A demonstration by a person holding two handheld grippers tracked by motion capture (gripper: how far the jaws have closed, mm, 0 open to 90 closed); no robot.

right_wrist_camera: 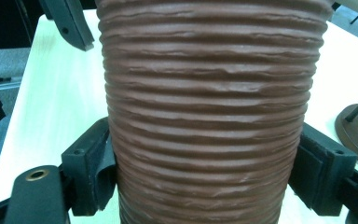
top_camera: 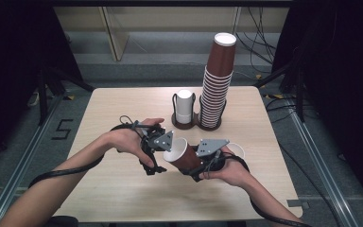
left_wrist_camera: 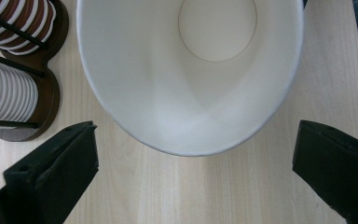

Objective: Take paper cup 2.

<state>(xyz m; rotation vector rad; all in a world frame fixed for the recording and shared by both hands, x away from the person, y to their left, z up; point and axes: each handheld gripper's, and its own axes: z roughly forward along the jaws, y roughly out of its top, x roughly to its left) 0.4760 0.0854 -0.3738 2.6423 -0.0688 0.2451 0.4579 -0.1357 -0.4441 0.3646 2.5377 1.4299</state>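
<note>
R gripper (top_camera: 199, 166) is clamped on a brown ribbed cup (top_camera: 183, 158), pads pressing both sides of the wall low down, cup tilted so its white mouth faces the L gripper (top_camera: 152, 158). That one stands wide open, jaws either side of the rim but not touching, w/ bare table (top_camera: 123, 198) showing between. Cup hangs just above the tabletop, in front of the holder (top_camera: 196, 124) w/ the tall cup stack (top_camera: 216, 85) and the white lids (top_camera: 185, 106). Looks like a handover or a pull-apart. To do it well imo: keep the R grip steady, not tighter or the wall buckles; bring L jaws square onto the rim before closing, slow.
</note>
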